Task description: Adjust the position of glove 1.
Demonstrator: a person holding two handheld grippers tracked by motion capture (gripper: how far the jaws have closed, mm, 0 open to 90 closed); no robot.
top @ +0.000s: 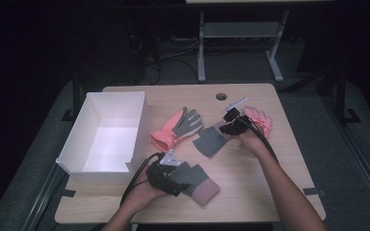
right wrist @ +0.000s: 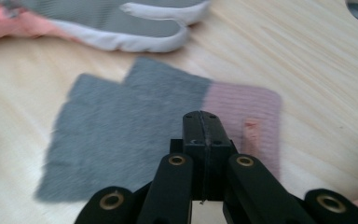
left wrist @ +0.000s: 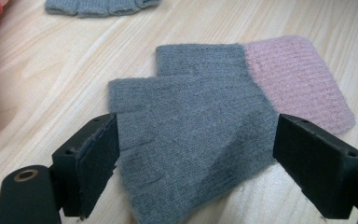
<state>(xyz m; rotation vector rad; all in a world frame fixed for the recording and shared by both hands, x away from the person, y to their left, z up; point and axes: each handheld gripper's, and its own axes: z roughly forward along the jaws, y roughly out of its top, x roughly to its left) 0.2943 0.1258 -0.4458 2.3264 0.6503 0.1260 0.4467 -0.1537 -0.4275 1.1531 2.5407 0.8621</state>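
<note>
Gloves lie spread over the wooden table (top: 250, 192), likely for pairing and packing. Nearest the person, one grey knit glove with a pink cuff (top: 196, 183) lies flat between the spread jaws of the left gripper (left wrist: 196, 158), which straddle it without pinching, seemingly poised to grab. Farther off, the right gripper (right wrist: 201, 122), pressed together and empty, hangs over the second grey knit glove (top: 209, 140). Two coral work gloves (top: 176, 129) flank it. One white box (top: 107, 137) stands open at left.

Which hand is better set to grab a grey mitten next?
Left. The left gripper has its fingers open, straddling the near grey mitten. The right gripper is shut above the other.
</note>
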